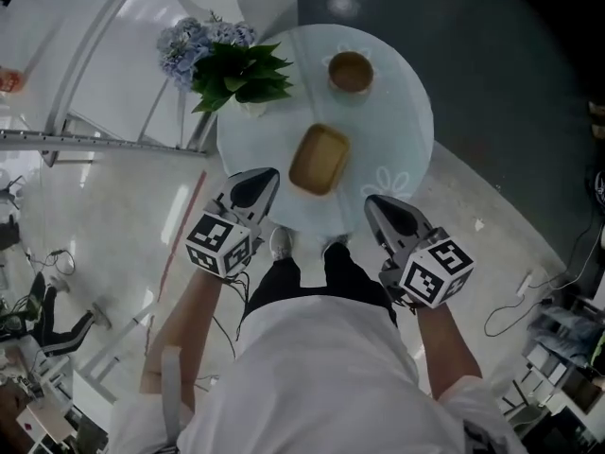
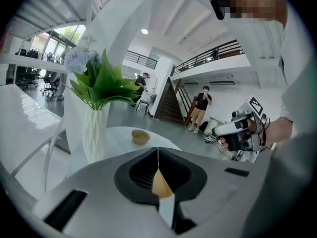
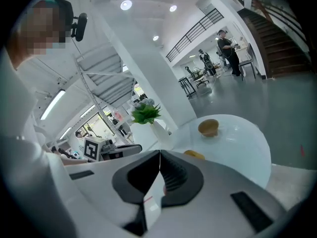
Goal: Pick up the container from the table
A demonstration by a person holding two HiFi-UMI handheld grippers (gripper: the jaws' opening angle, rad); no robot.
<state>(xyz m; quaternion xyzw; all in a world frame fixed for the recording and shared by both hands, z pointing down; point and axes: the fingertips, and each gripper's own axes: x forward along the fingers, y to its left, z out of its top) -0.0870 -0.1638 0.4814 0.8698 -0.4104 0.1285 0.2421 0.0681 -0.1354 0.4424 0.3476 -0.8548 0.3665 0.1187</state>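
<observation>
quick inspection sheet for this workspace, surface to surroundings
surface: round white table, three things on it
job's things: container lies flat near the table's near edge, untouched
clutter: bowl beyond the container; plant at the table's left rim
grippers: left gripper and right gripper both shut and empty, one on each side of the container, clear of it
cables: cable loose on the floor at the right
surroundings: white stair frame at the left; people standing far off
</observation>
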